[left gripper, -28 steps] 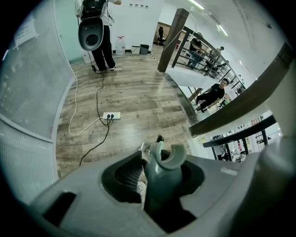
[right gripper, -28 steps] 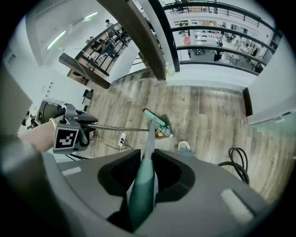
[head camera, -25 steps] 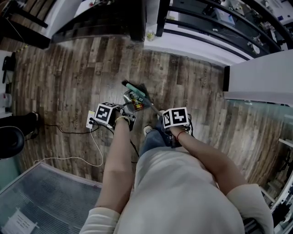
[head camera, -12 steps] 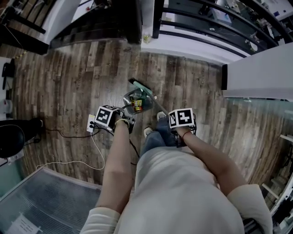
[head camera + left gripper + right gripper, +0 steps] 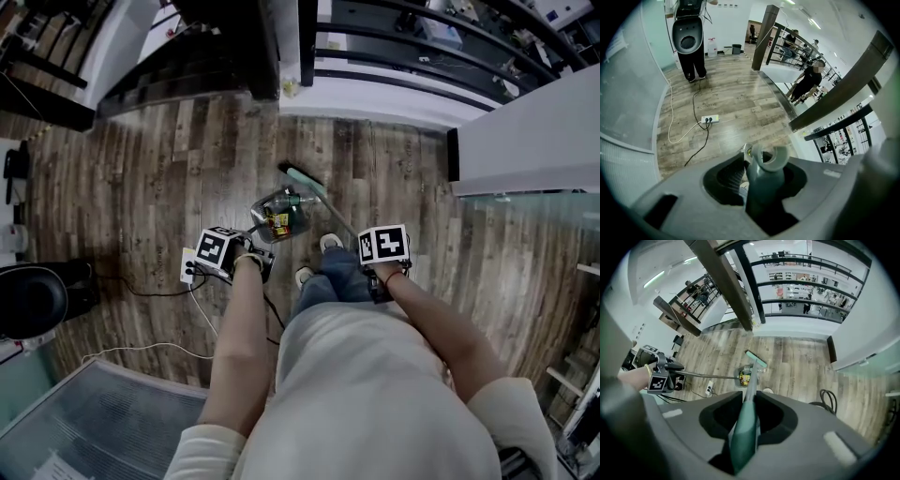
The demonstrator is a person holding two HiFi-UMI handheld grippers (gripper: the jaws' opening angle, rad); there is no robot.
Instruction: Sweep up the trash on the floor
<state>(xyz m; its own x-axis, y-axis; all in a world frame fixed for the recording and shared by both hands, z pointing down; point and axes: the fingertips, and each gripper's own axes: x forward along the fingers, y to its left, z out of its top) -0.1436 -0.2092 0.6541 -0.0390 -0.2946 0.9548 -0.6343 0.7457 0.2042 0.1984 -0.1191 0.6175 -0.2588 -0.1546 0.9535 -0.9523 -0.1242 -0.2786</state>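
My left gripper (image 5: 253, 246) (image 5: 761, 180) is shut on the grey handle of a long-handled dustpan (image 5: 279, 214) (image 5: 746, 375), which holds yellow wrapper trash (image 5: 277, 223). The pan sits in front of the person's feet. My right gripper (image 5: 367, 255) (image 5: 747, 420) is shut on the green broom handle (image 5: 744, 437). The broom head (image 5: 302, 178) (image 5: 756, 359) rests just beyond the pan, at its far edge. In the right gripper view the left gripper's marker cube (image 5: 657, 382) shows at the left, with the pan's thin handle running from it to the pan.
Wood plank floor all round. A white power strip (image 5: 190, 265) (image 5: 708, 119) with cables lies left of the left gripper. A black stand (image 5: 689, 37) is farther left. A white ledge with dark railings (image 5: 394, 89) is ahead, a black cable coil (image 5: 827, 397) at the right.
The broom head and the dustpan have shifted right and a little closer to the white ledge. Both grippers moved right with them and kept their holds.
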